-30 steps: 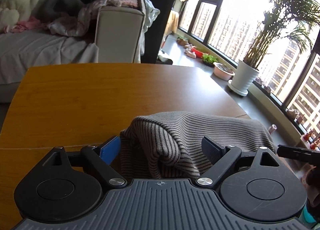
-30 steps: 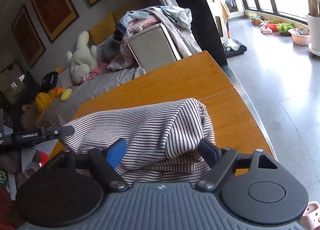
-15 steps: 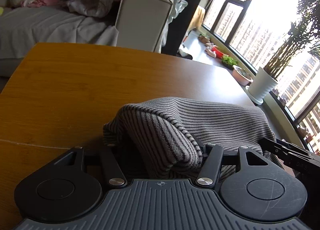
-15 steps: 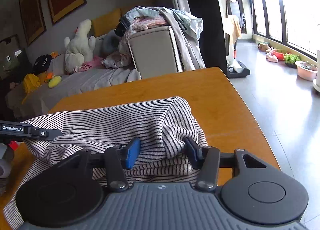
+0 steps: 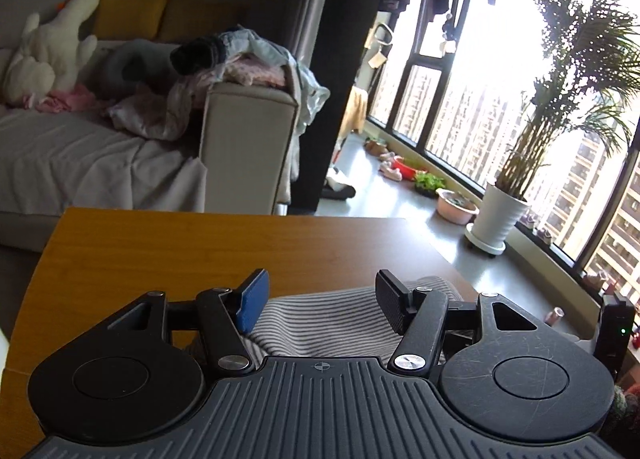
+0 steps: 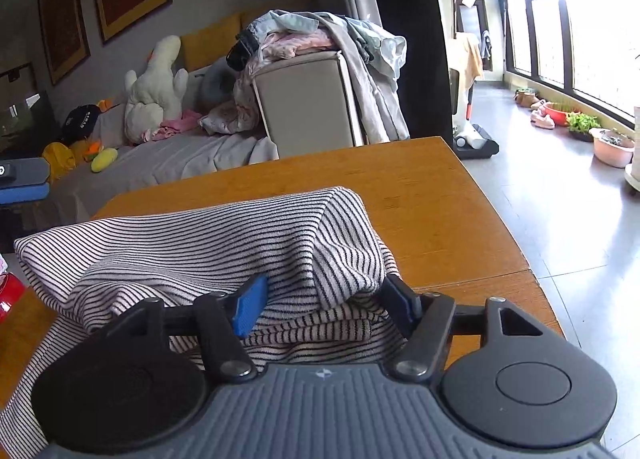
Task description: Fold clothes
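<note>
The folded garment (image 6: 224,243) is white with thin black stripes. The table (image 6: 420,195) is warm orange-brown wood. At eleven o'clock, a cream plush toy (image 6: 154,95) sits before a mustard-yellow cushion (image 5: 128,15). At two o'clock, a green palm stands in a white pot (image 5: 498,215).

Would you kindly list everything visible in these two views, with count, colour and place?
striped garment: one, white with dark stripes, folded on the table.
table: one, orange-brown wood, foreground.
sofa: one, grey cover, behind the table.
plush toy: one, white, on the sofa.
clothes pile: one, mixed pastels, on the sofa arm.
potted palm: one, green in a white pot, by the window.
left gripper: black, open above the garment.
right gripper: black, open around the garment's edge.
</note>
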Tool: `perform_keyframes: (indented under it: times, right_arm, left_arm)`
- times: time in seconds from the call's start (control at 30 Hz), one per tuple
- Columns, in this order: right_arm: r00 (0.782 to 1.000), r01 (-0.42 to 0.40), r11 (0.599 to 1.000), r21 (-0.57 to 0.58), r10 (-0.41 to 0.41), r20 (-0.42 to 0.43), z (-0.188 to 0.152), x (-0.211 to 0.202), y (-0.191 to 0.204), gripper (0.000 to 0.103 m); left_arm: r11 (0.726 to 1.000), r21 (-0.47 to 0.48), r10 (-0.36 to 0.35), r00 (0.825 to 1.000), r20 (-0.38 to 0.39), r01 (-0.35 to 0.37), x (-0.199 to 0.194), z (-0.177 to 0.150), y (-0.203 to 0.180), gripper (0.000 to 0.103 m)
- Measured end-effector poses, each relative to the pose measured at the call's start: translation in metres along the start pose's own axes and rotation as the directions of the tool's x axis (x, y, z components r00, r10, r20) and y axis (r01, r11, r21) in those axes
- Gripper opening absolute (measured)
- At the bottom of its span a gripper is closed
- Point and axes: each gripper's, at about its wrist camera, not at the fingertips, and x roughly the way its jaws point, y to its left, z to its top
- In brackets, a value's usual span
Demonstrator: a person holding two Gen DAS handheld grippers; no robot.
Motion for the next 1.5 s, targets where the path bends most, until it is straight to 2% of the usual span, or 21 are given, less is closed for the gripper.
perform_keyframes:
  times: [0.1,0.17,0.4,0.63,0.73,0.83,0.93,1.13,1.3,1.5]
  right_arm:
    - [1.000,-0.001,1.000,0.010,0.001,0.002,-0.001,-0.001,-0.002,0.065]
    - [1.000,-0.006,1.000,0.018,0.006,0.002,-0.002,-0.002,-0.003,0.066]
    - [1.000,-0.014,0.999,0.036,0.014,-0.003,-0.002,-0.001,-0.005,0.068]
    - [1.000,-0.015,0.999,0.038,0.015,-0.004,-0.003,-0.002,-0.006,0.068]
    - [1.000,-0.016,0.999,0.041,0.017,-0.003,-0.003,-0.002,-0.007,0.069]
    - [1.000,-0.019,0.999,0.046,0.019,-0.002,-0.002,-0.002,-0.007,0.069]
    - [1.000,-0.021,0.998,0.051,0.021,-0.001,-0.002,-0.003,-0.008,0.069]
    - [1.000,-0.020,0.998,0.055,0.020,0.004,-0.002,-0.003,-0.009,0.071]
    - [1.000,-0.019,0.998,0.066,0.018,0.003,-0.002,-0.002,-0.010,0.076]
    - [1.000,-0.007,0.996,0.094,0.008,-0.001,-0.003,-0.011,-0.015,0.079]
  left_arm:
    - [0.999,-0.027,0.016,0.995,-0.097,-0.019,0.027,-0.020,0.009,0.064]
    - [0.998,-0.046,0.029,0.991,-0.132,-0.035,0.037,-0.034,0.022,0.064]
    - [0.998,-0.054,0.010,0.991,-0.132,-0.017,0.031,-0.045,0.036,0.064]
    - [0.997,-0.047,0.048,0.994,-0.101,-0.053,0.012,-0.040,0.040,0.064]
    - [0.995,-0.056,0.075,0.995,-0.072,-0.079,0.002,-0.033,0.042,0.070]
    - [0.994,-0.080,0.069,0.996,-0.058,-0.073,-0.005,-0.027,0.046,0.071]
    - [0.996,-0.073,0.046,0.996,-0.082,-0.052,-0.002,-0.028,0.042,0.070]
    - [0.993,-0.087,0.057,0.982,-0.182,-0.074,0.018,-0.052,0.049,0.070]
    - [0.992,-0.098,0.062,0.979,-0.195,-0.082,0.014,-0.056,0.058,0.076]
    - [0.988,-0.128,0.064,0.983,-0.170,-0.086,-0.005,-0.047,0.062,0.075]
